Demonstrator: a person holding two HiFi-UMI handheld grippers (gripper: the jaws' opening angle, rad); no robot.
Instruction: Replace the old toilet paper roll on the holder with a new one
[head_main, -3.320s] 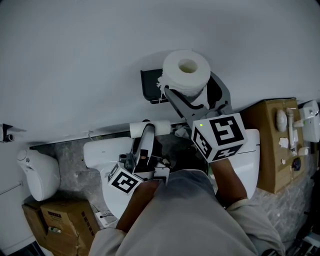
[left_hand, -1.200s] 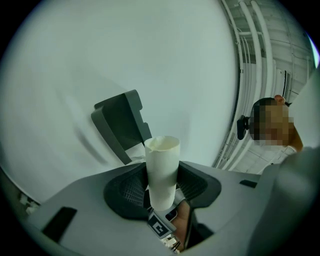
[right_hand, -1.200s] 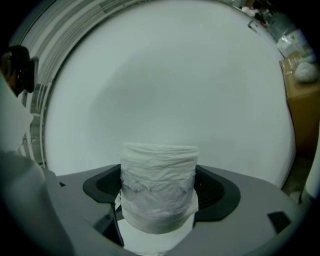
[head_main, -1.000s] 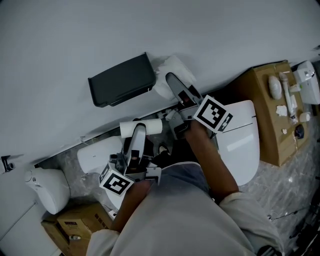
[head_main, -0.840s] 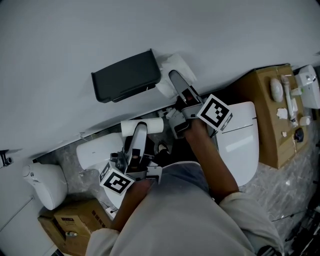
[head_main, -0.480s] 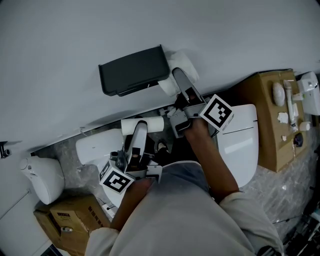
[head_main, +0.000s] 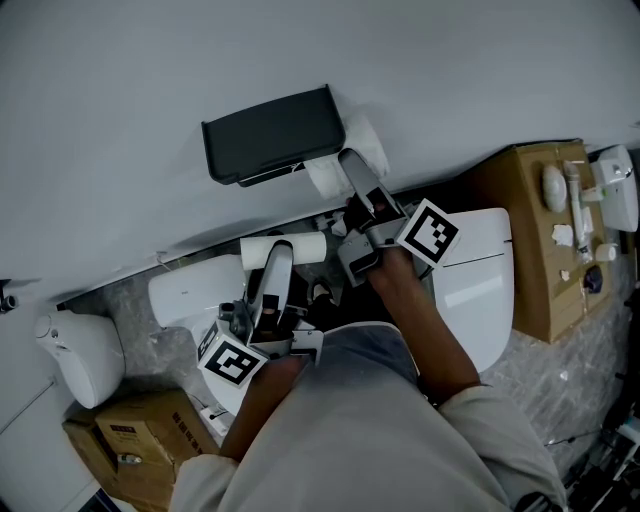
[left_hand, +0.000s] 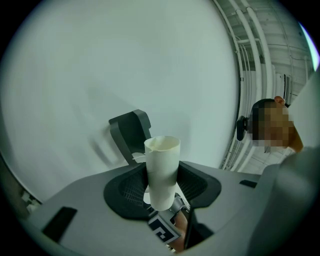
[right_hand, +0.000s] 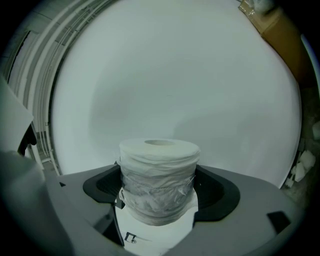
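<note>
Risk: full white paper roll (right_hand: 159, 170) pinched in your right claw (head_main: 352, 172) jamming askew against black wall holder (head_main: 272, 133); left claw (head_main: 277, 262) clamps bare cardboard tube (left_hand: 161, 167).

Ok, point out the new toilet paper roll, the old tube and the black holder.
new toilet paper roll (right_hand: 159, 182): right gripper view, its wrapped side.
old tube (left_hand: 162, 172): left gripper view, middle of its side.
black holder (head_main: 272, 135): head view, its flat cover.
</note>
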